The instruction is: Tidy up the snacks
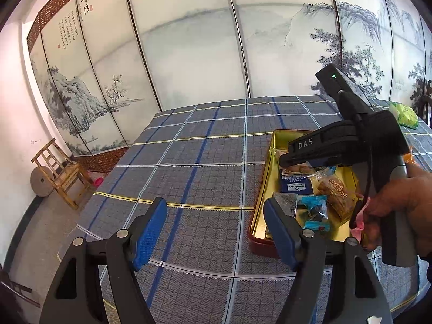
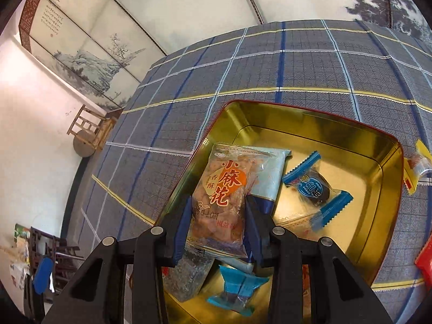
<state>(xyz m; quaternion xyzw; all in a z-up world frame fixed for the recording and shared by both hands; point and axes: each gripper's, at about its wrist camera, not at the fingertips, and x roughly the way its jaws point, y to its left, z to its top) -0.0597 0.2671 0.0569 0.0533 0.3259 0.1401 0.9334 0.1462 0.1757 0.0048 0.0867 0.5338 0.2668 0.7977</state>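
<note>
A gold-lined tin with a red rim [image 2: 388, 167] stands on the checked tablecloth and also shows in the left wrist view [image 1: 263, 178]. My right gripper [image 2: 218, 216] is shut on a clear packet of fried dough twists [image 2: 221, 189] and holds it over the tin's near left part. In the tin lie a pale blue packet [image 2: 270, 172], blue-wrapped candies [image 2: 314, 189] and other wrapped snacks. My left gripper [image 1: 216, 232] is open and empty above the cloth, left of the tin. The right gripper body [image 1: 348, 140] reaches over the tin in the left wrist view.
A green packet [image 1: 405, 113] lies at the table's far right. Yellow-red [image 2: 417, 167] and red [image 2: 425, 262] snacks lie on the cloth right of the tin. A painted folding screen [image 1: 189, 40] stands behind the table. A wooden chair [image 1: 62, 172] stands on the floor, left.
</note>
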